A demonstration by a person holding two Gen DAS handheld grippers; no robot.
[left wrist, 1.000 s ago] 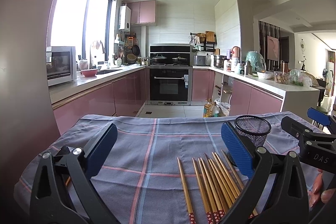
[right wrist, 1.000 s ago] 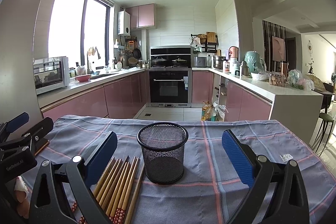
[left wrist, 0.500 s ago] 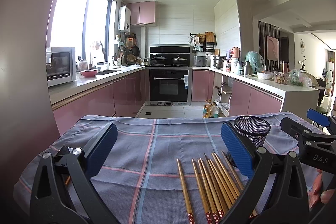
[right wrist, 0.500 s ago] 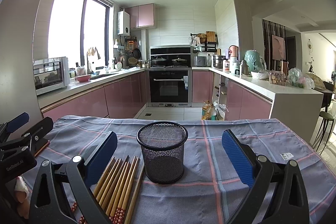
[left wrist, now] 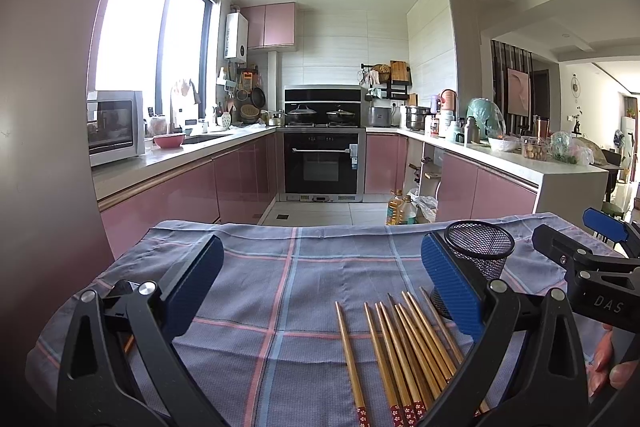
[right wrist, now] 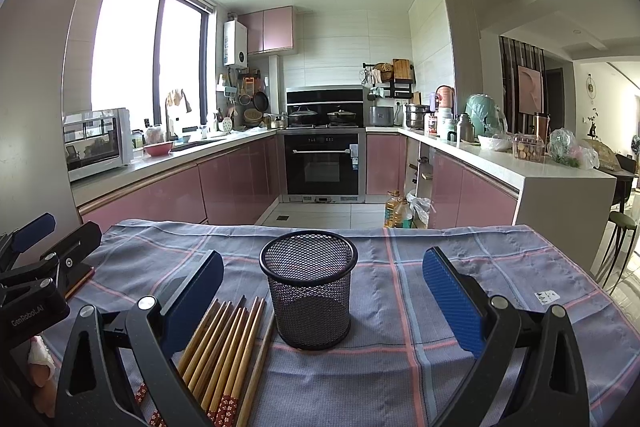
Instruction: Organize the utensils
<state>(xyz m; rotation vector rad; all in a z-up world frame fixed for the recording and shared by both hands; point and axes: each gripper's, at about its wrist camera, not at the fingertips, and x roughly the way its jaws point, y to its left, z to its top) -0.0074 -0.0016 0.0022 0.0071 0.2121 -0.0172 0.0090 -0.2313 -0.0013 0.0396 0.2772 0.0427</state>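
Several bamboo chopsticks (left wrist: 404, 351) with red patterned ends lie side by side on the blue plaid cloth (left wrist: 288, 279). A black mesh holder (right wrist: 310, 291) stands upright and empty just right of them; it also shows in the left wrist view (left wrist: 482, 253). My left gripper (left wrist: 320, 287) is open and empty, above the cloth left of the chopsticks. My right gripper (right wrist: 322, 303) is open and empty, with the holder between its fingers' line of sight and the chopsticks (right wrist: 224, 343) by its left finger.
The cloth-covered table ends at a far edge (right wrist: 320, 225) with kitchen floor beyond. Pink cabinets, an oven (right wrist: 324, 167) and counters stand behind. Each gripper shows at the edge of the other's view: the right one (left wrist: 592, 267), the left one (right wrist: 40, 267).
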